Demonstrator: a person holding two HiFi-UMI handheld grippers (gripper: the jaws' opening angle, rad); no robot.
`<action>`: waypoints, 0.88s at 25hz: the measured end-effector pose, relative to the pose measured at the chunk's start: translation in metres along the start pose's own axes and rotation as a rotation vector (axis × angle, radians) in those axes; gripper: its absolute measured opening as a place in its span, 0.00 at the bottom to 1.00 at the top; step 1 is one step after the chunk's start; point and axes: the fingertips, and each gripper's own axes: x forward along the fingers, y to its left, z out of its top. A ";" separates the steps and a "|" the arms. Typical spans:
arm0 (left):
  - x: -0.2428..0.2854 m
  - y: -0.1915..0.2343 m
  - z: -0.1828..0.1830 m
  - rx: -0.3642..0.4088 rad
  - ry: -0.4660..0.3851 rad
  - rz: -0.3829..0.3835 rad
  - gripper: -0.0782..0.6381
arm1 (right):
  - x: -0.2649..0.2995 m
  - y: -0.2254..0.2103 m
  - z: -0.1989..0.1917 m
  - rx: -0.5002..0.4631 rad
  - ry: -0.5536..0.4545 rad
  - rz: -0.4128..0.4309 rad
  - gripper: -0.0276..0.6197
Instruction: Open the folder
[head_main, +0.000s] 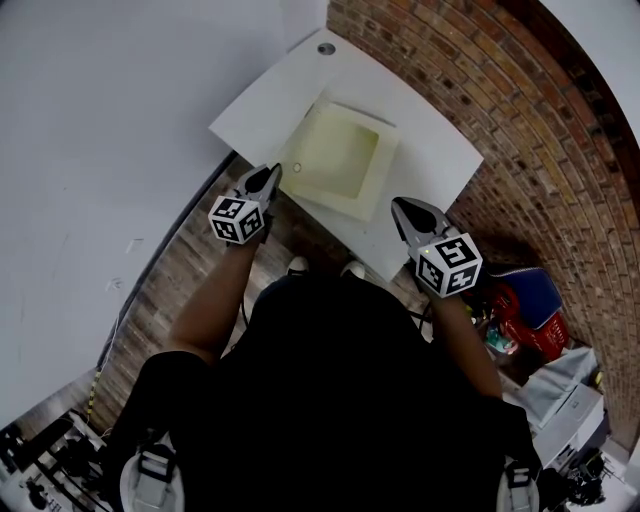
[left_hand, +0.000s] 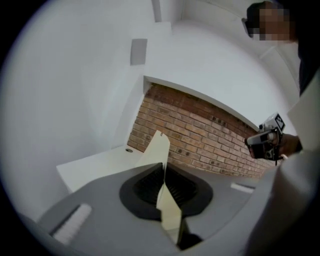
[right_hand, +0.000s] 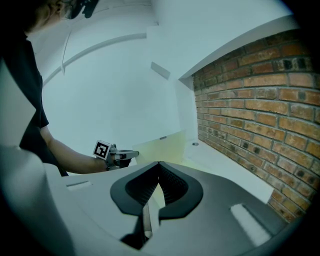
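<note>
Folder (head_main: 340, 160) on table (head_main: 270, 100), upper centre of head view. Left gripper (left_hand: 162, 167) pinches its left edge; right gripper (right_hand: 159, 164) pressed together, looks empty. Prob. thin card: light, floppy, slick, so grip at edge.

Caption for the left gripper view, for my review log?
Left gripper shut on the raised, pale yellow folder cover, with a white table and brick wall beyond.

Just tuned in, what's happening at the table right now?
A person works a pale yellow folder on the white table with two handheld grippers. The left gripper is shut on the front cover, which is lifted partway. The right gripper looks shut on the folder's near edge.
</note>
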 end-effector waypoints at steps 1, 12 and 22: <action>-0.002 0.004 0.000 -0.011 -0.005 0.006 0.13 | 0.001 0.000 0.000 0.000 0.000 0.000 0.05; -0.013 0.036 0.002 -0.056 -0.018 0.057 0.12 | 0.007 -0.001 0.002 -0.006 0.008 -0.006 0.05; -0.021 0.065 0.001 -0.087 -0.022 0.116 0.12 | 0.015 -0.004 0.003 0.002 0.009 -0.010 0.05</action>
